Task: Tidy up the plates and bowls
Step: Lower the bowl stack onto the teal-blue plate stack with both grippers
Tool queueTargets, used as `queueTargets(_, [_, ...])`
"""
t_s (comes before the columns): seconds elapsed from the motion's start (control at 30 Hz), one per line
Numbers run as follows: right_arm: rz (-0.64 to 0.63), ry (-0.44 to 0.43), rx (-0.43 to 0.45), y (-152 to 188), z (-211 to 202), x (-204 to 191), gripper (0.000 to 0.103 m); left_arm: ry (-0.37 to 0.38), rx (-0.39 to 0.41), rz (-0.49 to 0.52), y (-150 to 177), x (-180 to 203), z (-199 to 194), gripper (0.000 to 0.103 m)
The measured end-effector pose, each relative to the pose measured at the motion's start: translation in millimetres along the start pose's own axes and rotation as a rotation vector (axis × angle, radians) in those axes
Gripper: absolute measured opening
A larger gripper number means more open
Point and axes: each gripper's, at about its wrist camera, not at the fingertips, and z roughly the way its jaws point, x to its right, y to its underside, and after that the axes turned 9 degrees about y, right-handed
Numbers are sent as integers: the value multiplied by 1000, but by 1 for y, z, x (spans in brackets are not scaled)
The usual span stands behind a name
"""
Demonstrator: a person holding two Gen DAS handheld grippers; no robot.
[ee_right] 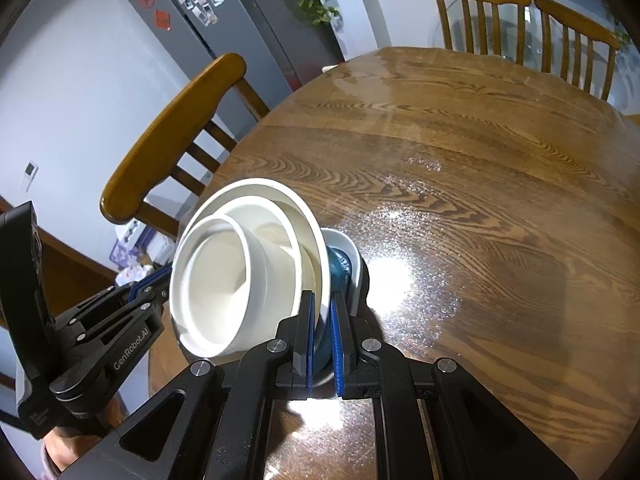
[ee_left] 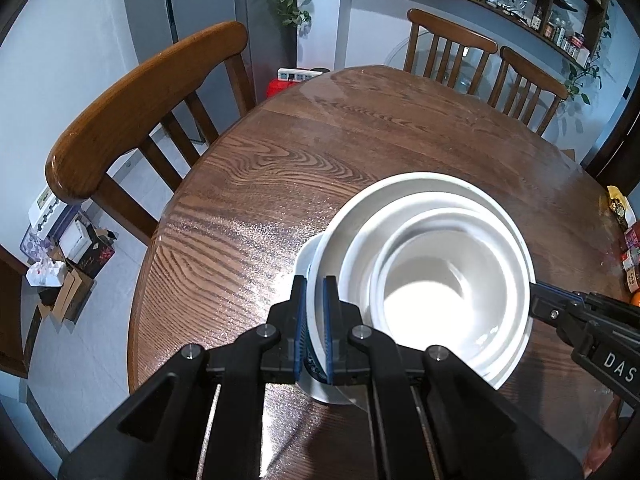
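A stack of nested white bowls [ee_left: 440,280] sits low over the wooden table [ee_left: 280,152]. The widest bowl [ee_right: 308,224] has a blue patterned outside and holds two smaller white bowls [ee_right: 224,280]. A small white dish [ee_left: 309,254] peeks out from under it. My left gripper [ee_left: 315,280] is shut on the wide bowl's near rim. My right gripper [ee_right: 322,298] is shut on the rim at the opposite side, and shows in the left wrist view as the right gripper [ee_left: 534,300]. I cannot tell whether the stack touches the table.
Wooden chairs stand around the table: one at the left [ee_left: 140,92], two at the far side [ee_left: 452,32]. Packets and small items [ee_left: 624,236] lie at the table's right edge. Boxes [ee_left: 72,264] sit on the floor at the left. A grey fridge [ee_right: 224,20] stands behind.
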Motion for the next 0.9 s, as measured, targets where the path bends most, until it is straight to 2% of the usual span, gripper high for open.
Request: queueTargets(0.9, [3,-2,-55,-5,29,0,11,-16,-62,-6,-2,-7,24,3])
